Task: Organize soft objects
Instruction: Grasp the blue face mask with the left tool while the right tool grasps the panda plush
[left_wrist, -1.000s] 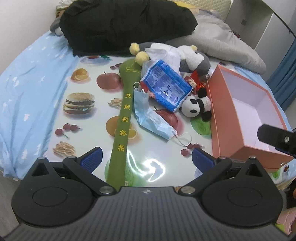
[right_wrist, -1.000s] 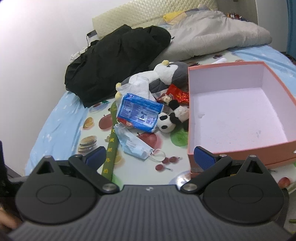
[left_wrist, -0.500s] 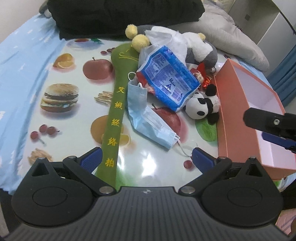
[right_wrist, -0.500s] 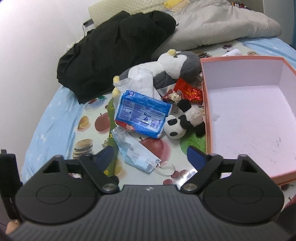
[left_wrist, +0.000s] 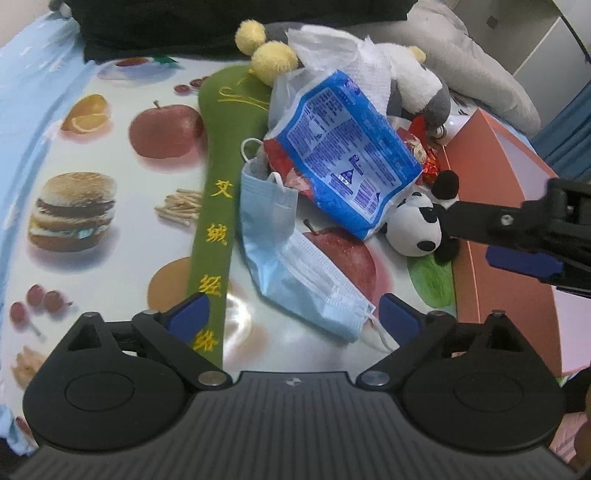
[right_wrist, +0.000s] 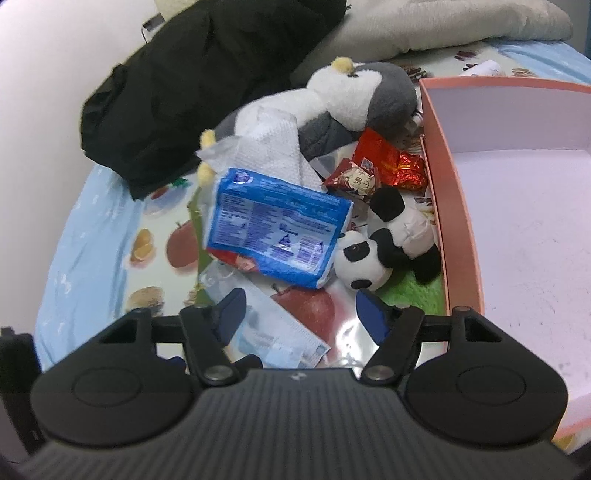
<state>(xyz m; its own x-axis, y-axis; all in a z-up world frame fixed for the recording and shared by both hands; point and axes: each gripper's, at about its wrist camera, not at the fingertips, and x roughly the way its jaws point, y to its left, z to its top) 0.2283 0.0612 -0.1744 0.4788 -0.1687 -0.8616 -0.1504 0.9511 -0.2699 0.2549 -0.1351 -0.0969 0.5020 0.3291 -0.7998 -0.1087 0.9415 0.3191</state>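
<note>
A pile of soft things lies on a fruit-print cloth. A blue face mask (left_wrist: 295, 266) lies just ahead of my left gripper (left_wrist: 293, 317); its jaws are closing, wide apart, and the pads touch nothing. Beside the mask are a green embroidered strip (left_wrist: 221, 166), a blue tissue pack (left_wrist: 343, 158), a small panda plush (left_wrist: 417, 229) and a grey-white penguin plush (left_wrist: 417, 85). My right gripper (right_wrist: 301, 314) hangs over the mask (right_wrist: 273, 332), short of the pack (right_wrist: 277, 229) and the panda (right_wrist: 376, 243). Its jaws are closing with nothing pressed between them.
A pink open box (right_wrist: 454, 206) stands right of the pile. Red snack wrappers (right_wrist: 384, 162) lie between the penguin (right_wrist: 362, 96) and the box. A black jacket (right_wrist: 207, 85) and a grey quilt (right_wrist: 443, 26) lie behind. Blue bedsheet (left_wrist: 22, 110) borders the cloth on the left.
Both grippers have come down and forward toward the pile. The right gripper's jaws have narrowed. The right gripper reaches further into the left wrist view from the right.
</note>
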